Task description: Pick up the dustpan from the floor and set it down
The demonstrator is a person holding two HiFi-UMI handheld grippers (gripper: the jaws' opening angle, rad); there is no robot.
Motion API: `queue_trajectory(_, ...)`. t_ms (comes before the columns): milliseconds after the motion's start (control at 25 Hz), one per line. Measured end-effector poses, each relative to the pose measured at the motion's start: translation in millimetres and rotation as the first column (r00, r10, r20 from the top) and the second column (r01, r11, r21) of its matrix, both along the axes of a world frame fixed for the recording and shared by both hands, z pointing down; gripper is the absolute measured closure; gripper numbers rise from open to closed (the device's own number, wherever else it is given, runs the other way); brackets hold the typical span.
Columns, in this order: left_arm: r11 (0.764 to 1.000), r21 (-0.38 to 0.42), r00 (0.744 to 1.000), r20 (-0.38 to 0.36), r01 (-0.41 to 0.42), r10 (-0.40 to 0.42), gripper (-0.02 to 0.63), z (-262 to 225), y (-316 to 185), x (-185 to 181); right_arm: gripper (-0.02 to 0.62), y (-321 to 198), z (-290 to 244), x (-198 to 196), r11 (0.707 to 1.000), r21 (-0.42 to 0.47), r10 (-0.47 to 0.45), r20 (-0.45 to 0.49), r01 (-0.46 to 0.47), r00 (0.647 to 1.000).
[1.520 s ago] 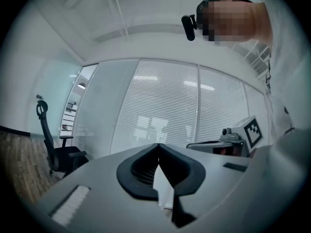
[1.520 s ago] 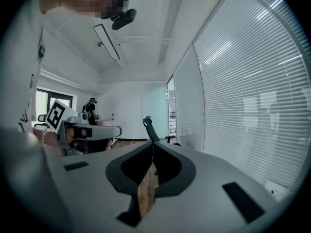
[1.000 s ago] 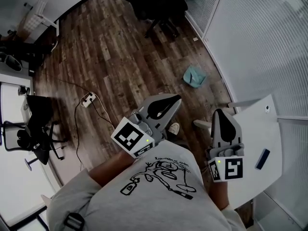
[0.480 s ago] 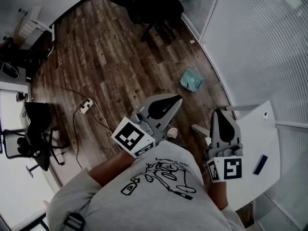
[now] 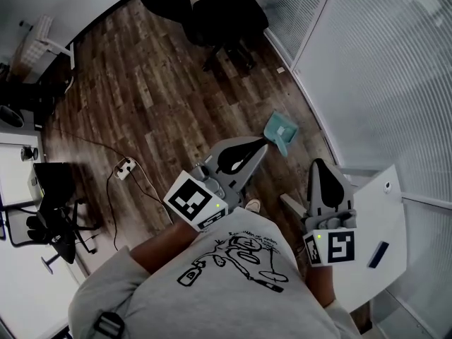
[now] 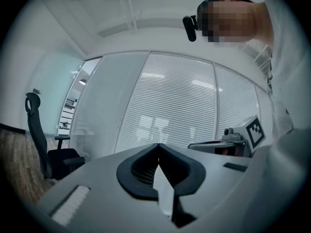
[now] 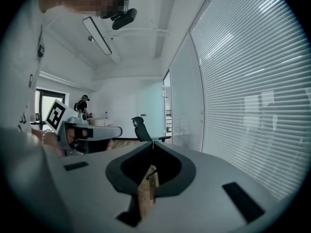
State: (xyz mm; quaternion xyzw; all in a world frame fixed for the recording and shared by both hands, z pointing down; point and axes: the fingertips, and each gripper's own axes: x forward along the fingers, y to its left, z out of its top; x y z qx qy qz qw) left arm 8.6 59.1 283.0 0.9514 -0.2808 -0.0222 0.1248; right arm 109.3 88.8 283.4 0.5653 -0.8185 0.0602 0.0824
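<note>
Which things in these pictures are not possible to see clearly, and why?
Dustpan: head view, too small to show its contents; neither gripper view shows it.
Dark thing on the table: head view, too small to name.
Floor under the person: head view, hidden by the shirt.

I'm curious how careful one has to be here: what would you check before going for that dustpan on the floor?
1. Dustpan in sight: ok. The teal dustpan lies on the wooden floor by the blinds.
2. Left tool empty: ok. Its jaws are together with nothing between them.
3. Right tool empty: ok. It is also shut on nothing.
4. Jaws open for a grab: not ok. Both are shut.
5. Way to it free: ok. The power strip lies well off to the left.
6. Where its handle points: cannot tell, too small in the head view.
</note>
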Motion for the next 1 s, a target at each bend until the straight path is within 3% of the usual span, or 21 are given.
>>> queue_trajectory(440, 0.999, 0.022, 1.0, -0.016, -0.023, 0.023, 0.604, -13.9, -88.9, -34.9, 0.589, -90.9, -19.4, -37.6, 0.999, 0.037, 0.019, -0.021, -0.018, 1.0)
queue_trajectory(1000, 0.999, 0.018, 0.999, -0.014, -0.047, 0.048, 0.604, -5.7, -132.3, -58.3, 0.589, -133.5, -7.9, -66.2, 0.999, 0.022, 0.03, -0.017, -0.03, 0.999)
